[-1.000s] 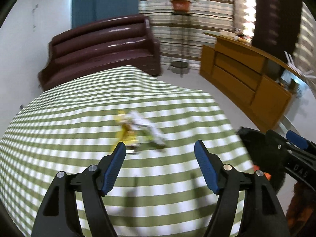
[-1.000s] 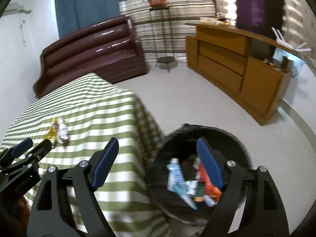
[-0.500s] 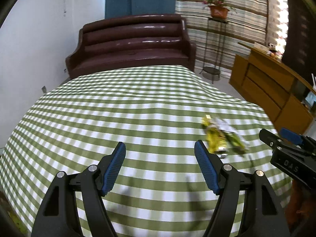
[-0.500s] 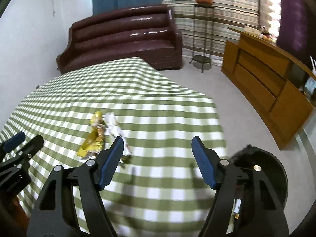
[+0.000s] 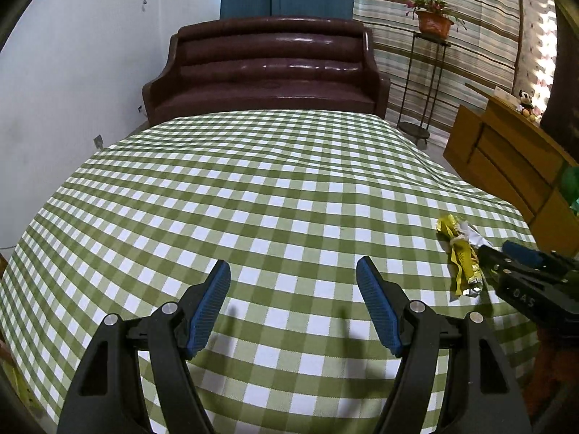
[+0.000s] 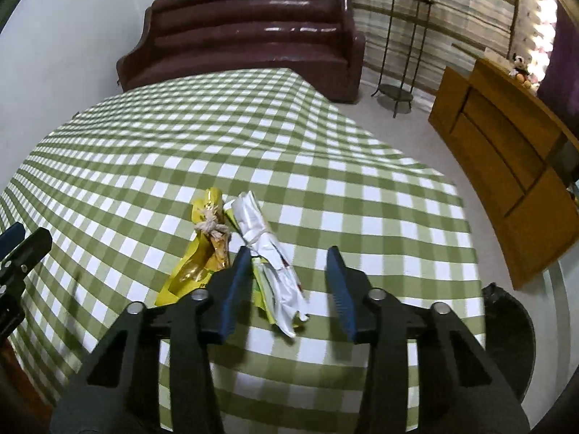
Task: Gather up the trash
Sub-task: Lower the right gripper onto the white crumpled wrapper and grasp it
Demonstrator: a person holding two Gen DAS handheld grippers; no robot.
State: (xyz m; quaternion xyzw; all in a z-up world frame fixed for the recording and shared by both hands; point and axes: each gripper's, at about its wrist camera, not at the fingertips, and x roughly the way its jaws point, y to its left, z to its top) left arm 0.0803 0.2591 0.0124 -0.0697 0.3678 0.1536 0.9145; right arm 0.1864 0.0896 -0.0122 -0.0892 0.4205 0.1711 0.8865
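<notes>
Two pieces of trash left on the counter [image 6: 380, 195], both near its right edge, side by side and touching: a yellow wrapper [image 6: 202, 253] tied with a bit of string, and a white wrapper [image 6: 267, 249] with a green scrap under it

Right hand-held gripper [image 6: 289, 285] is over the white wrapper, jaws have just been closing, now at a narrow-to-medium gap. The wrapper's near end sits between the fingers, left finger right at its edge, right finger clear of it. Pads don't look pressed on it, so I'd call this not gripped yet

Left hand-held gripper [image 5: 293, 307] is wide apart, nothing in it, hovering over bare checked cloth nearer the middle of the counter, well apart from the trash. In its view the yellow wrapper [image 5: 459, 253] lies off to the right, by the right gripper's tip

Black bin [image 6: 506, 332] is on the floor just past the counter's right edge, only its rim in view, contents not visible

Status, my read: mid-grasp on the white wrapper. Left to do: finish the grip, carry to bin, drop, then same for the yellow one. Rest of the visible counter has no other trash
</notes>
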